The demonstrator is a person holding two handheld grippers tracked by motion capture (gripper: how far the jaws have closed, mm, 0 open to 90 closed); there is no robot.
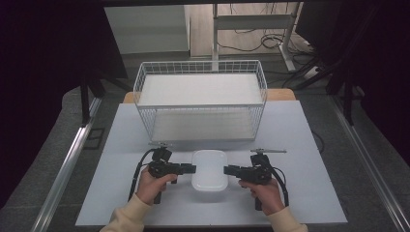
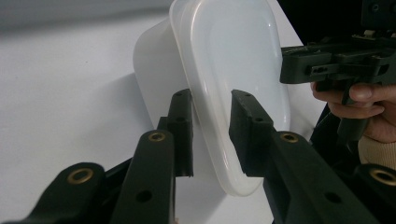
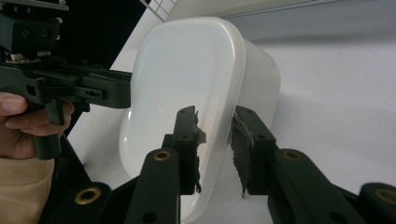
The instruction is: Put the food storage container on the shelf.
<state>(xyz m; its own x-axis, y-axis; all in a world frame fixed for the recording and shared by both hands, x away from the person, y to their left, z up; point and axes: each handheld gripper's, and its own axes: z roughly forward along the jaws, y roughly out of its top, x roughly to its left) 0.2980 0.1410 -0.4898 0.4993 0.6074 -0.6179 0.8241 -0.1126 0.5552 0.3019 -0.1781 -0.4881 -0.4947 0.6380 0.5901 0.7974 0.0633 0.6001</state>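
A white lidded plastic container (image 1: 209, 170) lies on the white table, near its front edge and between my two grippers. My left gripper (image 1: 192, 168) points right at the container's left side. In the left gripper view, the left gripper (image 2: 211, 95) stands open, and the rim of the container (image 2: 233, 51) runs between its jaws without being clamped. My right gripper (image 1: 227, 169) points left at the right side. In the right gripper view, the right gripper (image 3: 215, 112) is also open astride the rim of the container (image 3: 187, 60). A hand holds each gripper.
A white wire basket (image 1: 200, 105) with a white floor stands behind the container at mid table. The white table top (image 1: 300, 193) has bare room to the left and right of the hands. Dark floor and desk legs lie beyond.
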